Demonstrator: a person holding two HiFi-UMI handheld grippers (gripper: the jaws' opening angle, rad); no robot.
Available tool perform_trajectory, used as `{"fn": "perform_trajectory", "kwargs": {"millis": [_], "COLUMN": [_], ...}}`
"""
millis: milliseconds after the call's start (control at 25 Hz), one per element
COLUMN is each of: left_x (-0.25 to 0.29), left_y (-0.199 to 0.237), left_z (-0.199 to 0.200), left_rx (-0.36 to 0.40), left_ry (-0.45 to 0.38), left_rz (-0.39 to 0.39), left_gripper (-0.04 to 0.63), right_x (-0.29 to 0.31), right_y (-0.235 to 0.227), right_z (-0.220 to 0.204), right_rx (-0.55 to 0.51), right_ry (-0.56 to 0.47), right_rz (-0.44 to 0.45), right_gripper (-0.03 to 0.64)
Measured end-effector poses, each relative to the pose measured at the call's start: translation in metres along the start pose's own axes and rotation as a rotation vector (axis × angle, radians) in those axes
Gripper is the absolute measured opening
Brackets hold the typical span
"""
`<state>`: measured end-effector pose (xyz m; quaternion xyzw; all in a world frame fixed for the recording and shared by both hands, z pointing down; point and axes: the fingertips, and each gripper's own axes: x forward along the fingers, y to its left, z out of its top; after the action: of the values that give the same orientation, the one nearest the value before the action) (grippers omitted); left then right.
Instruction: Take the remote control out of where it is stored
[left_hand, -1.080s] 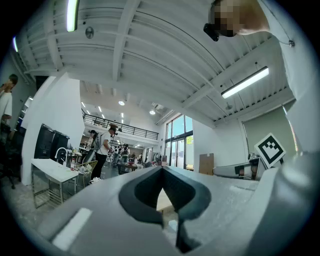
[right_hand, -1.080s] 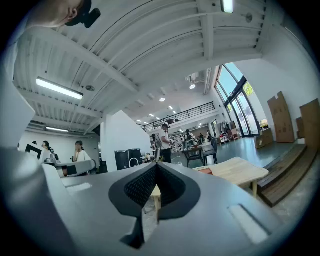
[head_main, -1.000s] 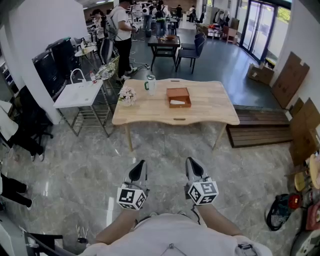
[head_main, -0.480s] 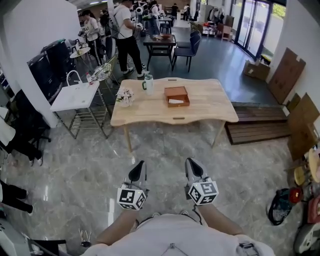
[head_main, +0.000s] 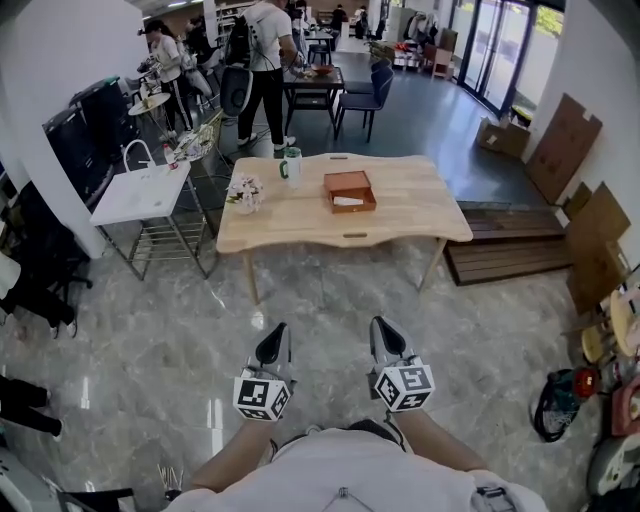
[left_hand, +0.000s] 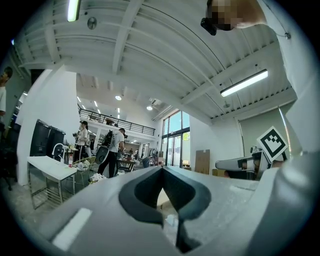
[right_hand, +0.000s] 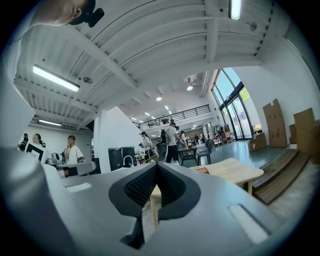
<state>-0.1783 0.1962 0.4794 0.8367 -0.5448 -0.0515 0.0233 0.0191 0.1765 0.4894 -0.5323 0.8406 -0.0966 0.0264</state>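
Note:
A wooden table (head_main: 400, 225) stands ahead on the marble floor. On it lies a shallow brown box (head_main: 350, 190) with a pale flat item inside; I cannot tell what that item is. My left gripper (head_main: 273, 343) and right gripper (head_main: 386, 336) are held low, close to my body and well short of the table. Both are shut with nothing between the jaws. In the left gripper view the left gripper (left_hand: 162, 169) has its tips meeting. The right gripper (right_hand: 156, 165) in its own view looks the same, with the table (right_hand: 232, 170) beyond it.
On the table also stand a green-handled bottle (head_main: 292, 166) and a small flower bunch (head_main: 245, 190). A white side table (head_main: 140, 192) on a wire rack is at the left. People stand at the back. A dark wooden platform (head_main: 505, 255) and cardboard lie right.
I have moved forward: the table sits slightly lower and nearer in the head view. Both grippers hold the same pose in front of me.

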Motion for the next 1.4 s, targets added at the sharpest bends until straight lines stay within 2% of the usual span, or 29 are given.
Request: {"fn": "perform_trajectory", "kwargs": {"millis": [240,560,1000,1400], "left_x": [0.003,0.037,0.126,0.218], "left_y": [0.014,0.023,0.052,0.054], "left_z": [-0.012,-0.025,-0.026,-0.027], "left_rx": [-0.018,-0.037,-0.033,-0.03], "left_ry": [0.022,0.039,0.032,0.042], "left_rz": [-0.012,-0.03,0.013,0.011], "left_gripper": [0.0,0.0,0.0,0.0], "right_x": [0.005,0.032,0.125,0.189], "right_y": [0.0,-0.022,-0.072,-0.136], "right_z": [-0.013,-0.018,0.0,0.019], "right_rx": [0.015,0.031,0.043,0.057], "right_ry": [0.028,0.036,0.021,0.032], "right_rz": [-0.04,-0.047,0.011,0.028], "right_gripper": [0.028,0.028,0.028,0.028]}}
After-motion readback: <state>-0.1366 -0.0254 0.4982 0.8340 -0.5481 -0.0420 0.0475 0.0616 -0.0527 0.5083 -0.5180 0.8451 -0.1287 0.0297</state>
